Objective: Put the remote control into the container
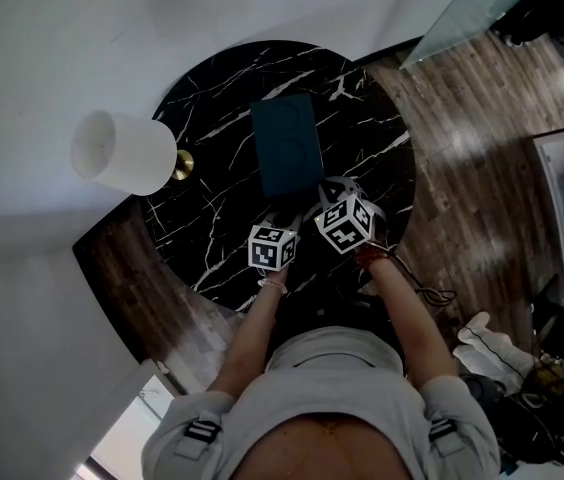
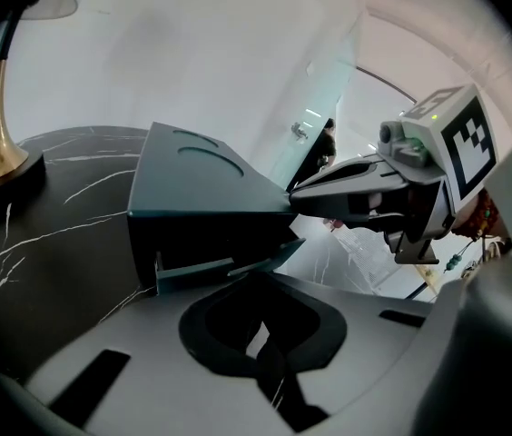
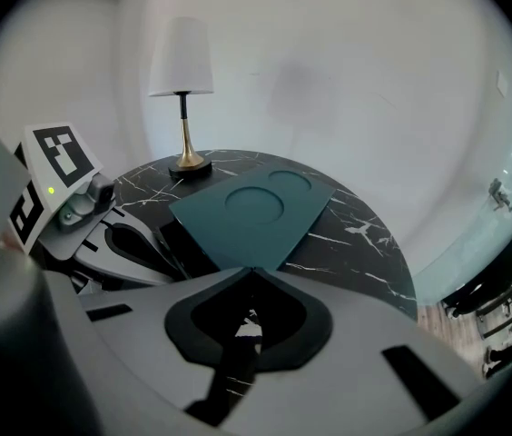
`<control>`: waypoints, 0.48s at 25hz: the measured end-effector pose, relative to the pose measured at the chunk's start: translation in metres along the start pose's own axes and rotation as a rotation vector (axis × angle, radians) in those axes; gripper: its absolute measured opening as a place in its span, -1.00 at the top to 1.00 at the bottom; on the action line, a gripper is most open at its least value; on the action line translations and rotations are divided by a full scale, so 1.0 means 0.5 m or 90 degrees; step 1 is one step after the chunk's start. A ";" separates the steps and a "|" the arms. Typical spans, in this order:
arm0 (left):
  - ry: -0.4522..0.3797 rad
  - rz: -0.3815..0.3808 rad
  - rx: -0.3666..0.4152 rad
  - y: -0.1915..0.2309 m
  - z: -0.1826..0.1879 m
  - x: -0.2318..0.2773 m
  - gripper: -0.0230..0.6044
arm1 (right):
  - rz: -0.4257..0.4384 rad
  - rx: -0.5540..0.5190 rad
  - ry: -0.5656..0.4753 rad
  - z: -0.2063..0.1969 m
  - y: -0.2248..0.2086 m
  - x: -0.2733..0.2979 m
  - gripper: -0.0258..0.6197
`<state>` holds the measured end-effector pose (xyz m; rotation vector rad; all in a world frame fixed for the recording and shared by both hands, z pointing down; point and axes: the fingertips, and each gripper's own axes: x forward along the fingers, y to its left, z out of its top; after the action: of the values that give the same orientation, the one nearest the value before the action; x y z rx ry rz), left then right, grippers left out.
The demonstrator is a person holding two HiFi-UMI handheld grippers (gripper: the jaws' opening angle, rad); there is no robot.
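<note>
Seemingly opening stage: left gripper (image 2: 251, 275) and right gripper (image 3: 251, 271) both pressed shut, tips at near end of teal container (image 1: 287, 146) mid table (image 1: 362, 138); remote control in no view; next, prise lid (image 3: 256, 203) up, locate remote control.

This looks like a furnished room in a home or showroom. A round black marble surface (image 1: 362, 138) veined in white stands on a wood-plank floor (image 1: 472, 168), close against plain white walls (image 1: 62, 28). On it stands a table lamp (image 1: 122, 153) with a white shade and a brass foot, and a glass panel (image 1: 472, 13) stands off to one side.
</note>
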<state>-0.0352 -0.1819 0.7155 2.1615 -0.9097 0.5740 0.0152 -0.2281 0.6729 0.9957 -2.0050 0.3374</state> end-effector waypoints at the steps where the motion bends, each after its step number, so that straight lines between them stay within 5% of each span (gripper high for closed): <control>1: -0.003 0.000 -0.002 0.001 0.003 0.001 0.91 | 0.000 0.000 -0.001 0.000 0.000 0.000 0.88; 12: -0.022 0.008 0.005 0.012 0.030 0.009 0.91 | 0.001 0.003 -0.009 0.000 0.000 -0.002 0.88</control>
<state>-0.0347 -0.1982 0.7114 2.1799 -0.9422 0.5495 0.0155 -0.2276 0.6721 1.0025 -2.0178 0.3376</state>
